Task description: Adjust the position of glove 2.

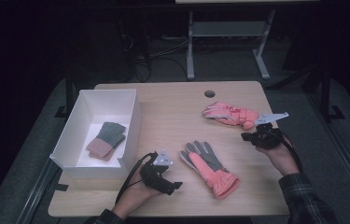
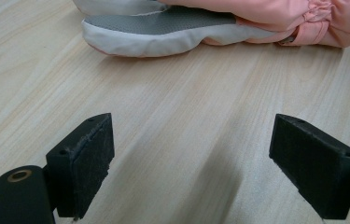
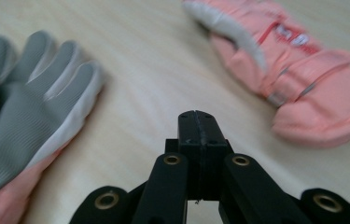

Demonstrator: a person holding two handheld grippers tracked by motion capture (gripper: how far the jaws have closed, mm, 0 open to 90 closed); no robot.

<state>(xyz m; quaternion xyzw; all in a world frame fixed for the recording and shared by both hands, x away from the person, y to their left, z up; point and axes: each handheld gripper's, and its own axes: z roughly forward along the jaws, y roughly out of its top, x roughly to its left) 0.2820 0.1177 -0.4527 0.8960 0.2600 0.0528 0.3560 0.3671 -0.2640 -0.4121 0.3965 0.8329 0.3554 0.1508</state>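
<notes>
Left gripper (image 1: 175, 185) at lower centre, jaws wide and empty beside the palm-up pink glove (image 1: 208, 168); right gripper (image 1: 246, 136) at right, jaws closed empty below the second pink glove (image 1: 231, 113).

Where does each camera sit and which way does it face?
High view: above the person's side, looking forward and down on the table; shows both forearms, left gripper, right gripper, white box.
Left gripper view: low, along open jaws at the near pink glove.
Right gripper view: along shut jaws, between the near pink glove and far pink glove.
Shared: both gloves, high and right gripper views.
</notes>
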